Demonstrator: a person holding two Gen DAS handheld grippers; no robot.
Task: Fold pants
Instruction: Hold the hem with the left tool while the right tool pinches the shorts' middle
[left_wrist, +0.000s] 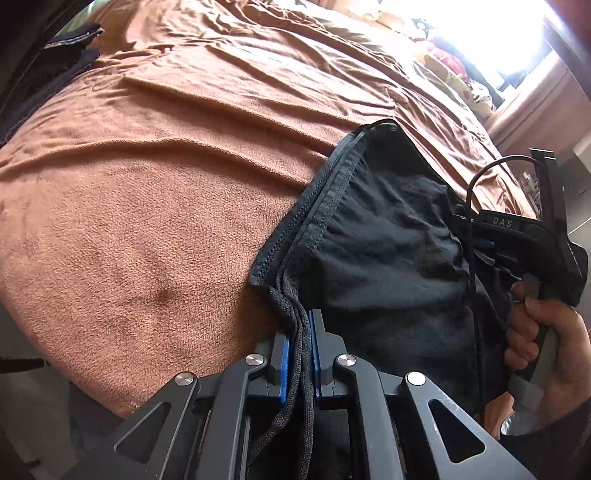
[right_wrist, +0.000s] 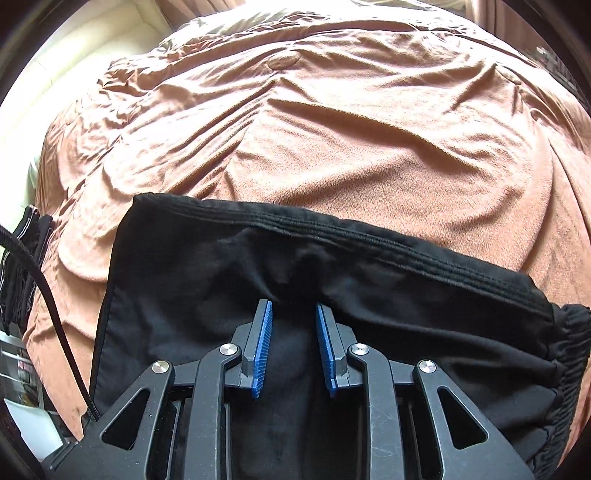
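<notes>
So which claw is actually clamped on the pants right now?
The left claw: its blue pads pinch the black pants at the bunched edge. The right claw's pads stand apart over the fabric.

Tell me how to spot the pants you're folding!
Find the big bed with the brown blanket. Near its front edge lie the black pants, with a ribbed waistband, and the left claw pinches one corner. Another dark pile sits off at the blanket's left edge, but no claw touches it.
</notes>
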